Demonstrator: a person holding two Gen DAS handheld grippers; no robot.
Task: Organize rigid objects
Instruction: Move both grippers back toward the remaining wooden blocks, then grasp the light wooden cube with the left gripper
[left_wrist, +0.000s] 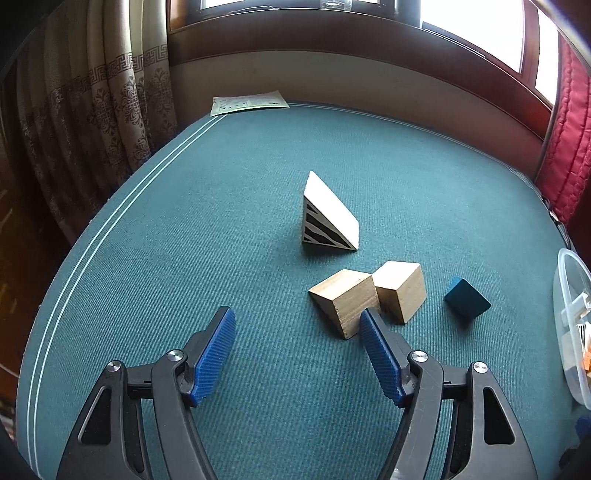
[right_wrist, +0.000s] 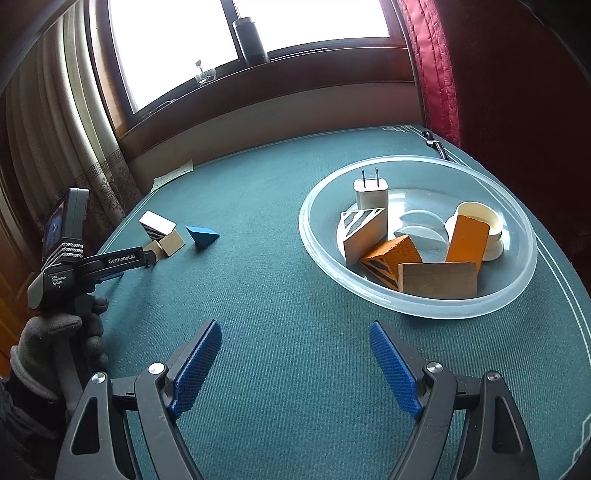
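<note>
1. My left gripper (left_wrist: 297, 325) is spread wide w/ nothing between the blue pads (left_wrist: 216, 360); it hangs low over the green table cloth (left_wrist: 166, 240).
2. Its right-hand pad tip sits just at the near corner of a plain wood block (left_wrist: 341, 299); can't tell if it's touching.
3. That block touches a 2nd wood block (left_wrist: 400, 290) beside it. Behind them a white wedge w/ black stripes (left_wrist: 327, 214) stands apart, and a blue wedge (left_wrist: 466, 300) lies near, off to the right.
4. My right gripper (right_wrist: 295, 334) is also spread, empty, above bare cloth, short of the clear bowl (right_wrist: 517, 291).
5. Bowl holds a white plug adapter (right_wrist: 370, 192), striped white wedge (right_wrist: 360, 230), orange wedge (right_wrist: 391, 258), orange block (right_wrist: 466, 240), a wood piece (right_wrist: 439, 278), a white cup-like piece (right_wrist: 484, 221).
6. From the right cam I see a gloved hand (right_wrist: 55, 332) holding the left tool.
7. A paper sheet (left_wrist: 249, 101) lies at the table's far edge.
</note>
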